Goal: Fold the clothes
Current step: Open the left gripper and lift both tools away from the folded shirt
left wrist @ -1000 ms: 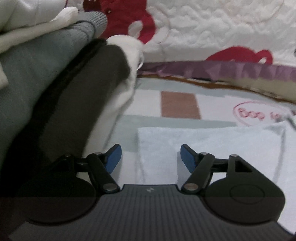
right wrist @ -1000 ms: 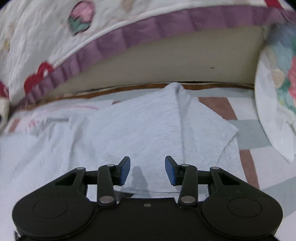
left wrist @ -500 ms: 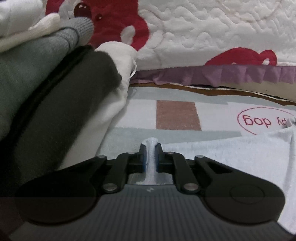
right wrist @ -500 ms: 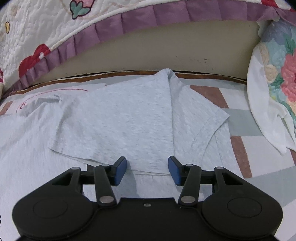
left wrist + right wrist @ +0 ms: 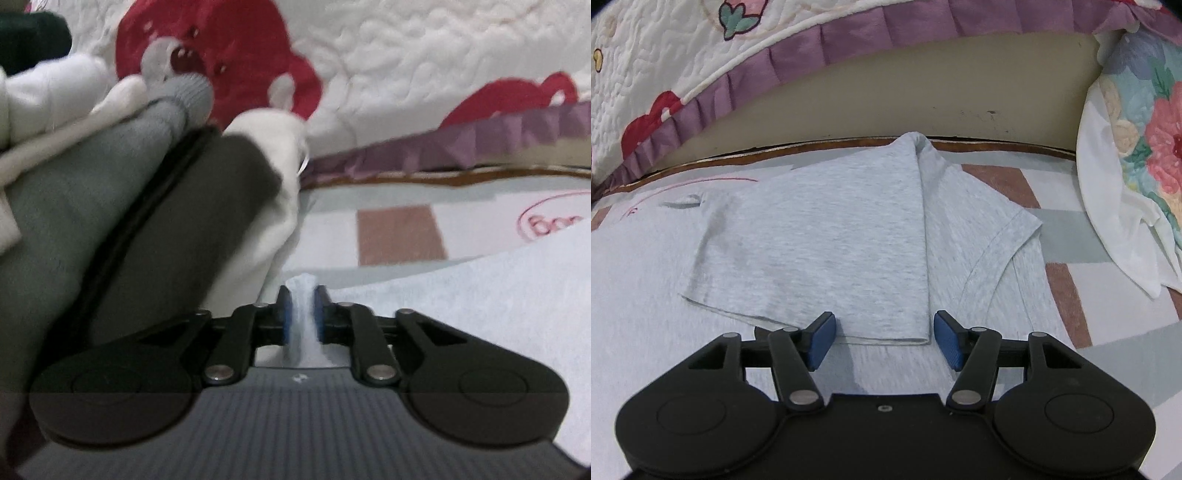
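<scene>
A light grey T-shirt (image 5: 820, 236) lies on the checked sheet, one side folded over its middle, with a short sleeve (image 5: 990, 229) spread to the right. In the left wrist view the T-shirt (image 5: 461, 288) stretches off to the right. My left gripper (image 5: 303, 314) pinches a raised tuft of its edge between the blue pads, and its jaws are opening slightly. My right gripper (image 5: 884, 341) hovers just short of the folded hem. Its jaws are opening, with nothing pressed between them.
A pile of grey, dark and white clothes (image 5: 110, 221) rises close on the left of the left gripper. A quilt with red shapes (image 5: 406, 74) and a purple frill (image 5: 849, 40) hangs behind. A floral pillow (image 5: 1137, 129) sits at the right. The checked sheet (image 5: 399, 236) lies underneath.
My left gripper went from wide open to pinching the shirt's edge, and its view tipped upward. My right gripper's jaws spread wider, and the folded shirt sits a little farther from them.
</scene>
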### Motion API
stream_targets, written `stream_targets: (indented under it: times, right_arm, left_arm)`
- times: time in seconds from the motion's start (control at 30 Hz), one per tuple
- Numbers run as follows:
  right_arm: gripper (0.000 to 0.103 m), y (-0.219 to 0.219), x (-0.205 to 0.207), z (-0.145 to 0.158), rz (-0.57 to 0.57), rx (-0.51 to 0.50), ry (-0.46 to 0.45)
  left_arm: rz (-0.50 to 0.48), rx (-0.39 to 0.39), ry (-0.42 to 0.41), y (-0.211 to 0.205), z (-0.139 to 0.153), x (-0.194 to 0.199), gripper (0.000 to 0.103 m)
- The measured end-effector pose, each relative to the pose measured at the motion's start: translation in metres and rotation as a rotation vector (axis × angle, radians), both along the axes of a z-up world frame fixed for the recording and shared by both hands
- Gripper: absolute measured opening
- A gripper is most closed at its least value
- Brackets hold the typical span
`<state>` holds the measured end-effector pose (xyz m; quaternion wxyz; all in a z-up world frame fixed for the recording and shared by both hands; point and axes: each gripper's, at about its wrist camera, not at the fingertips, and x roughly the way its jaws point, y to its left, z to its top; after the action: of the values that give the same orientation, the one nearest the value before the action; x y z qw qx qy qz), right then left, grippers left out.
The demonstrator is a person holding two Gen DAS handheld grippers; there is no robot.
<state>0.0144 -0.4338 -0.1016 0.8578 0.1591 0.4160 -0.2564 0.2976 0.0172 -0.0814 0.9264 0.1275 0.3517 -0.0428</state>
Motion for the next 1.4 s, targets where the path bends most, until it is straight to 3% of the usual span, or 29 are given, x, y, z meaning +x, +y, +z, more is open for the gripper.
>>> stream_targets:
  times: [0.07,0.17,0.2,0.43,0.57,0.73,0.9,0.97,1.03,1.1,1.17,1.23,1.33,1.4]
  right_arm:
    - [0.063,0.0,-0.001,0.0,0.001,0.002,-0.003]
    - [0.063,0.001,-0.003,0.0,0.003,0.006,-0.008]
    - [0.063,0.001,-0.003,0.0,0.005,0.006,-0.008]
    - [0.065,0.002,0.002,-0.001,-0.006,-0.002,-0.005]
    - [0.066,0.007,-0.002,-0.002,-0.004,-0.011,-0.013]
    - [0.068,0.012,-0.013,-0.003,0.023,-0.014,-0.026]
    - [0.066,0.01,-0.033,0.005,0.016,0.053,-0.051]
    - [0.066,0.013,-0.056,0.017,-0.039,-0.009,-0.168]
    - [0.066,0.005,-0.07,0.019,-0.098,-0.005,-0.223]
    - [0.058,-0.004,-0.083,0.022,-0.159,0.002,-0.276]
    - [0.054,-0.01,-0.095,0.027,-0.221,0.05,-0.334]
    - [0.053,-0.007,-0.116,0.039,-0.225,0.085,-0.443]
    - [0.053,-0.002,-0.147,0.057,-0.205,0.083,-0.52]
    - [0.054,-0.01,-0.173,0.063,-0.213,0.152,-0.531]
  left_arm:
    - [0.018,0.015,0.006,0.0,0.002,0.0,0.024]
    - [0.016,0.031,-0.019,-0.006,0.015,-0.003,0.047]
    - [0.006,0.016,-0.018,-0.008,0.019,-0.003,0.049]
    - [-0.07,-0.047,0.035,-0.028,0.034,-0.009,0.055]
    - [-0.101,-0.064,0.126,-0.04,0.032,-0.02,0.059]
    - [-0.163,-0.057,0.178,-0.068,0.036,-0.045,0.059]
    - [-0.276,-0.15,0.189,-0.113,0.051,-0.089,0.059]
    - [-0.322,-0.172,0.209,-0.138,0.051,-0.116,0.059]
    - [-0.367,-0.189,0.236,-0.165,0.05,-0.144,0.059]
    - [-0.417,-0.186,0.251,-0.19,0.051,-0.175,0.059]
    - [-0.475,-0.119,0.211,-0.207,0.057,-0.21,0.059]
    - [-0.434,-0.103,0.149,-0.212,0.069,-0.232,0.059]
    - [-0.44,-0.173,0.083,-0.221,0.094,-0.253,0.059]
    - [-0.475,-0.188,0.079,-0.237,0.108,-0.266,0.059]
